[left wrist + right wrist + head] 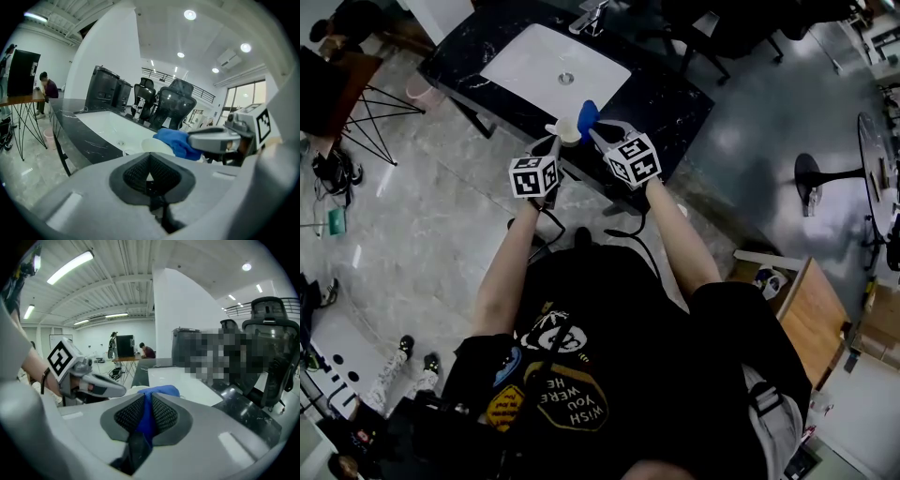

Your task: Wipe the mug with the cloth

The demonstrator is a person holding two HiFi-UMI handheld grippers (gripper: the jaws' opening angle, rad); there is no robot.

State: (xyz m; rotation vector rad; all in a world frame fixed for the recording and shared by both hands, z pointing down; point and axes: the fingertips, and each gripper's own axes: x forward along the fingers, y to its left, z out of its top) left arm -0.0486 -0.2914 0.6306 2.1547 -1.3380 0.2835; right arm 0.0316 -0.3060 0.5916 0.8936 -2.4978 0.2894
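Cream mug at upper centre of the frame, clamped in left gripper, crumpled blue cloth pinched by right gripper, touching the mug.

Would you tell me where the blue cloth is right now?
Head view, centre top: the blue cloth is clamped in the right gripper, against the mug held by the left gripper, above the black counter near its front edge.

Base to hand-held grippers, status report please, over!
Left hand-held gripper shut on mug. Right hand-held gripper pinching blue cloth, pressed against mug. Nothing blocking.
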